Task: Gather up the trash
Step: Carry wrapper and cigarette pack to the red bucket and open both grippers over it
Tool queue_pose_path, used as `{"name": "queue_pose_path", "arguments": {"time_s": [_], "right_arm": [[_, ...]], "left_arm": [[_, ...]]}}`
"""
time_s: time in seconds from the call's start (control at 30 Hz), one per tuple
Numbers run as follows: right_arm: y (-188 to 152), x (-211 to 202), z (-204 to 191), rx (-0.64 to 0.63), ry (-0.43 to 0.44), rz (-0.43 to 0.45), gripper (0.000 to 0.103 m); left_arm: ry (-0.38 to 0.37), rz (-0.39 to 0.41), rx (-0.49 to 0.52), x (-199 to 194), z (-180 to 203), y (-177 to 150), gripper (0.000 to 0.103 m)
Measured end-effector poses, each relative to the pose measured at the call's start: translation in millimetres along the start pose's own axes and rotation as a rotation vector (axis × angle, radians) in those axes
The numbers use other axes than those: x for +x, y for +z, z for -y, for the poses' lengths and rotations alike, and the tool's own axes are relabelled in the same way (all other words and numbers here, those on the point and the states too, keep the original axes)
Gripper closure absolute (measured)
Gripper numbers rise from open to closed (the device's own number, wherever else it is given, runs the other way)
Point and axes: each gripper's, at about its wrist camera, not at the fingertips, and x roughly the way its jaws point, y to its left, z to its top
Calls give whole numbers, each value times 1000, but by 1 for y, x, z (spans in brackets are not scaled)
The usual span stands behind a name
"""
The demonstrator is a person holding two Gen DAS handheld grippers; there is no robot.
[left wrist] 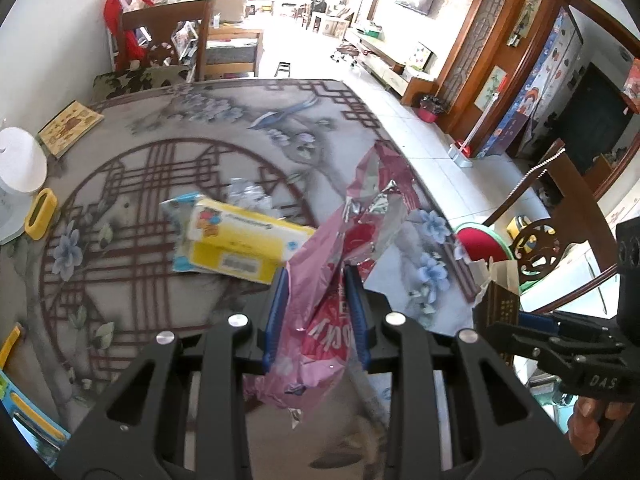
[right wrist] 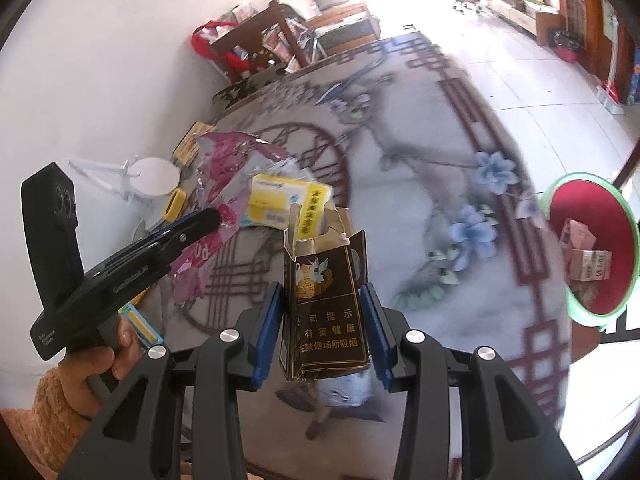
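Tongs in both my hands were loaded: my left tongs [left wrist: 316, 276] pinched a crumpled pink wrapper [left wrist: 320, 280], my right tongs [right wrist: 326, 300] clamped an opened dark cigarette box [right wrist: 326, 304] upright. A red bin [right wrist: 588, 240] with a green rim stood off the tabletop [left wrist: 200, 120] edge, ahead and right of my right tongs, some cartons already inside. Good practice, I judged, was to carry each load fully past the edge before letting go. Yellow tissue pack [left wrist: 240, 244] lay ahead-left, untouched; a chair back [left wrist: 536, 248] crowded the bin's side.
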Motion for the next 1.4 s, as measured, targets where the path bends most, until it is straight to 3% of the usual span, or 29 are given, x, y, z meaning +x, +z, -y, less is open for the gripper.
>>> {"name": "queue_pose_path", "arguments": {"time_s": [0.6,1.03,1.33,1.37,1.4], "right_arm": [[2,-70,136,192,-95,121,64],[8,-102,233,361,-194,189,63],[17,-106,283,447,-249,206,61],[19,-107,286,453,-257,215,60],[20,-109,288,459,-264,224,55]], "left_arm": [[-113,11,186,38,146,38,74],[-243,-118,337,108,253,46,74],[-267,-170,407,147,305,59,74],[-264,-172,418,150,309,60,68],[-262,-171,430,153,314,63,51]]}}
